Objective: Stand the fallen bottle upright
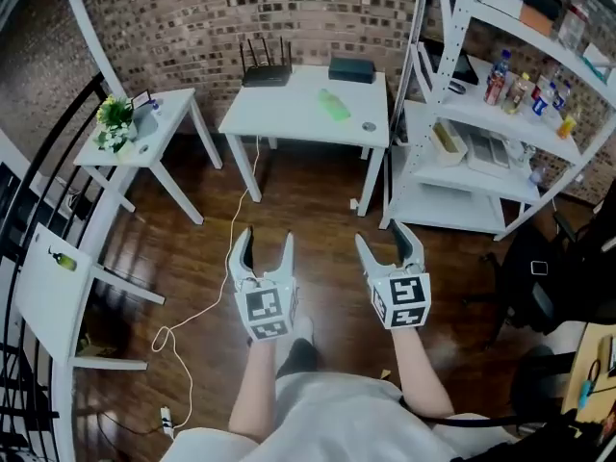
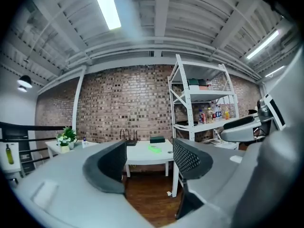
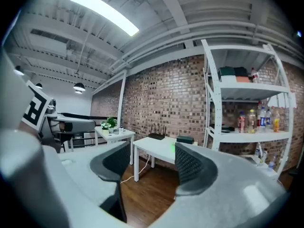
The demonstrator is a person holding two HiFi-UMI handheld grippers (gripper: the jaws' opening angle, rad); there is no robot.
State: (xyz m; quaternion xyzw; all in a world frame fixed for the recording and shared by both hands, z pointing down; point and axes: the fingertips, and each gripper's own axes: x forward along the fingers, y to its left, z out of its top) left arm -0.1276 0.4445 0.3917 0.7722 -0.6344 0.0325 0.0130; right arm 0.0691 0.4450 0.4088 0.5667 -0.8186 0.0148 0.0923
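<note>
green bottle (image 1: 335, 104) lay on its side on the white table (image 1: 289, 114), toward the right half of the top, looked like translucent plastic, cap end hard to make out. table top was flat, matte and rectangular, on plain straight legs. behind the bottle at the far edge sat a black router (image 1: 267, 68) with thin upright antennas and a dark flat box (image 1: 351, 69). a small round grey thing (image 1: 369, 126) sat near the front right corner, too small to identify.

left gripper (image 1: 265, 239) and right gripper (image 1: 383, 237) were held out over the glossy wood plank floor (image 1: 318, 200), well short of the table, side by side. both had grey moulded curved jaws with dark pads, and the right pad in each gripper view showed a dotted grid texture. each carried a cube with black-and-white square markers. left jaws stood apart with nothing between them, only the table seen through the gap. right jaws stood apart too, also empty.

rough brick wall (image 1: 241, 8) ran behind. a white metal shelf unit (image 1: 452, 114) on the right held small bottles, labels unreadable, its top cut off by the frame. a small white side table (image 1: 154, 147) on the left carried a potted plant (image 1: 115, 123). a thin white cable (image 1: 207, 287) trailed across the floor in a loop. the person's forearms were cut off at the bottom edge.
</note>
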